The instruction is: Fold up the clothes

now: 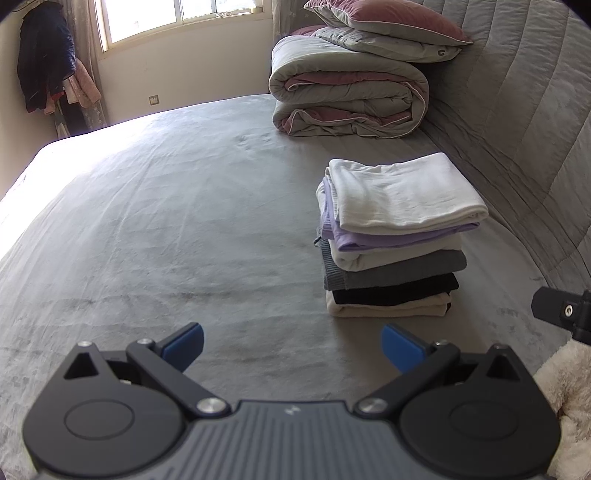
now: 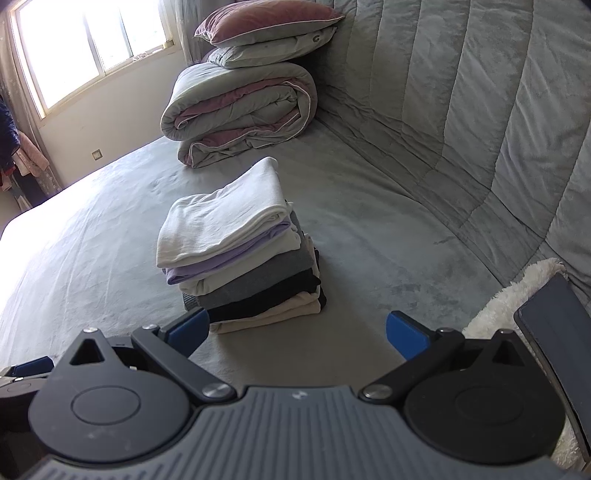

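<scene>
A neat stack of folded clothes sits on the grey bed, white on top, then lilac, white, grey, black and cream below. My left gripper hovers open above the sheet, short of the stack and to its left, holding nothing. My right gripper is open too, just in front of the stack, its left blue pad overlapping the stack's bottom corner in the view. A fluffy white garment lies at the right by the grippers.
A rolled grey-and-mauve duvet with pillows on top stands at the far end of the bed. A quilted grey headboard runs along the right. A dark flat device rests on the fluffy garment. Clothes hang by the window.
</scene>
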{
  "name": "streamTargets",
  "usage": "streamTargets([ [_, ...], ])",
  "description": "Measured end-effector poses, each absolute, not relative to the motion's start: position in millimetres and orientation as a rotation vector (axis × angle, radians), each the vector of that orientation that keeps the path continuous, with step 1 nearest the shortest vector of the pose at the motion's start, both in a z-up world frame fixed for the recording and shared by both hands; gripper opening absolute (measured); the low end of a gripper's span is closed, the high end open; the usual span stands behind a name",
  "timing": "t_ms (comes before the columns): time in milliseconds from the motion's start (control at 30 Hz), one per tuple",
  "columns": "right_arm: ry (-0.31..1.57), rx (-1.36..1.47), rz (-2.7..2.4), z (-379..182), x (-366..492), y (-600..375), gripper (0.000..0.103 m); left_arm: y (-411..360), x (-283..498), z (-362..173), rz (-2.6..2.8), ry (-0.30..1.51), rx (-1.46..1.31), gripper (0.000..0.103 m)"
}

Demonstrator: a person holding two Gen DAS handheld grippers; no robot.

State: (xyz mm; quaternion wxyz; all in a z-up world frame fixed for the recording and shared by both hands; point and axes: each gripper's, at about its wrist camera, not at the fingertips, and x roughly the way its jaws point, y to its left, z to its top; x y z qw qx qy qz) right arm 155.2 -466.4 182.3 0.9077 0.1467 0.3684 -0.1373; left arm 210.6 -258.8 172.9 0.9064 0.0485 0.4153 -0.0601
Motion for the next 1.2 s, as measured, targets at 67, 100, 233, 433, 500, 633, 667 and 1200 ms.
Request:
streamTargets([
  [67, 0.761, 0.303, -0.283, 182.5, 155.3, -466.4, 0.103, -258.6, 210.5, 173.0, -0.125, 0.860, 0.101, 0.102],
  [100, 0.761, 0.303, -0.283, 182.6, 155.4, -466.5, 0.103, -258.4, 210.5, 173.2, -0.124, 0.861, 0.101, 0.102],
  [233, 0.761, 0.303, -0.284, 182.6, 156.0, -466.2, 0.103, -258.1, 210.4, 173.1, -0.123, 0.863, 0.098, 0.102],
  [433, 0.761, 0.302, -0.283, 182.3, 155.5, -465.0, 0.103, -256.8, 209.6, 172.7, -0.125, 0.866, 0.098, 0.102],
  [500, 0.758, 0.302, -0.282, 182.3, 154.5, -464.4, 0.103, -255.3, 209.4, 173.0, -0.129, 0.867, 0.092, 0.102],
  [633, 0.737, 0.290, -0.268, 184.3, 146.2, -459.3, 0.103, -247.5, 202.9, 178.0, -0.135, 0.832, 0.072, 0.102],
  [667, 0.724, 0.291, -0.266, 185.7, 141.2, -456.3, 0.103, -244.9, 200.9, 179.1, -0.135, 0.825, 0.067, 0.102],
  [1200, 0.486, 0.122, -0.226, 211.7, 47.8, -395.1, 0.103, -175.7, 128.4, 192.5, -0.104, 0.721, 0.050, 0.102],
])
